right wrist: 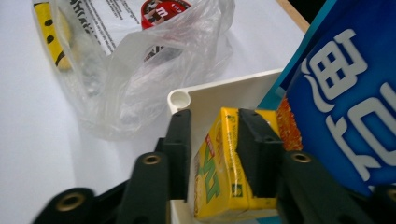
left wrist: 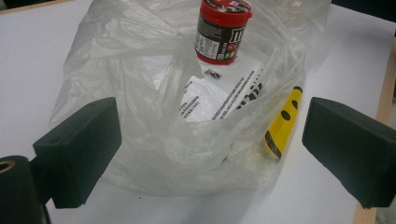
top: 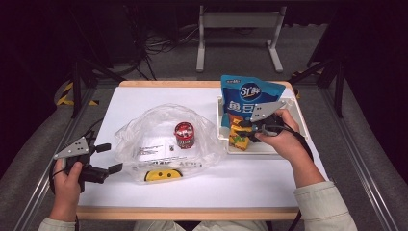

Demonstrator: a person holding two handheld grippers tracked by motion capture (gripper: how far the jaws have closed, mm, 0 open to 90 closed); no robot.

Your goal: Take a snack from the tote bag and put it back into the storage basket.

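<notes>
Black jaws of the right gripper (right wrist: 210, 154) are seen closed on the yellow carton (right wrist: 224, 168) in the white tray (top: 293, 108), centre right. It could slip, apparently pinched off-centre. Left gripper (left wrist: 210, 154) is held wide open, empty, before the plastic bag (left wrist: 154, 116).

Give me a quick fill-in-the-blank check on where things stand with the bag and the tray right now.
1. The right tool is shut on the ____ carton.
2. That carton sits in the white ____, beside the blue pouch.
3. The red-lidded jar stands inside the clear plastic ____.
4. The left tool is ____, its jaws on either side of the bag's near edge.

Missing words: yellow; tray; bag; open
</notes>
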